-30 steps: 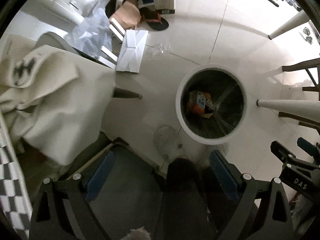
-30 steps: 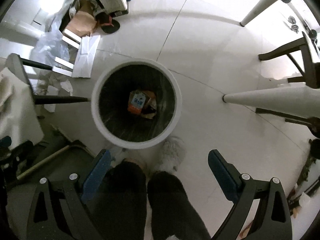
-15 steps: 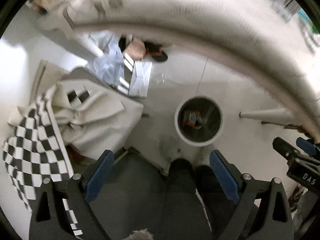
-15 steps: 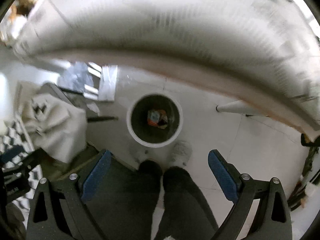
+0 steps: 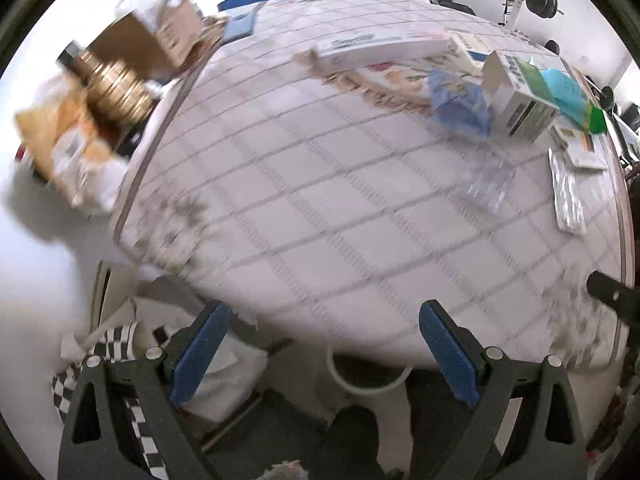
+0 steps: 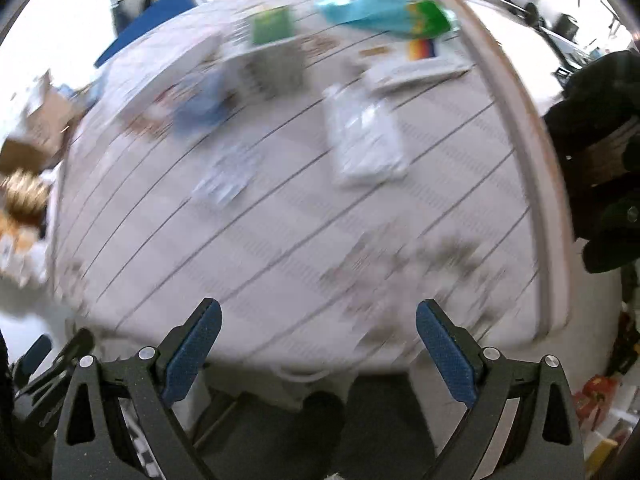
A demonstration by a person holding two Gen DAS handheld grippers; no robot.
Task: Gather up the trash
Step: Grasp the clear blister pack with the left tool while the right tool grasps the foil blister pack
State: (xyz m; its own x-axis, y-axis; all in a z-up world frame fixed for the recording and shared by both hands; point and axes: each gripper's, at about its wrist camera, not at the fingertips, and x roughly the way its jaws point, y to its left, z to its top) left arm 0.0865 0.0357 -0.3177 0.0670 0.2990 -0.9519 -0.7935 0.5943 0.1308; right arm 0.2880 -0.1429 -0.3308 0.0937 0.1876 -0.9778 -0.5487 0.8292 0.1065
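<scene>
Both grippers, left [image 5: 320, 354] and right [image 6: 318, 350], spread wide, empty; clear plastic tray [image 6: 362, 136] straight ahead across tabletop [image 6: 280, 220], nearer the right.

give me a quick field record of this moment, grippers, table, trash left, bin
left gripper: open, empty
right gripper: open, empty
table: grid-patterned cloth, near part bare
trash on table: clear blister pack, crumpled blue wrapper, white carton, teal bag, flat clear packet, all on the far side
bin: white rim only, mostly hidden under the table edge
image quality: motion-blurred, labels unreadable
</scene>
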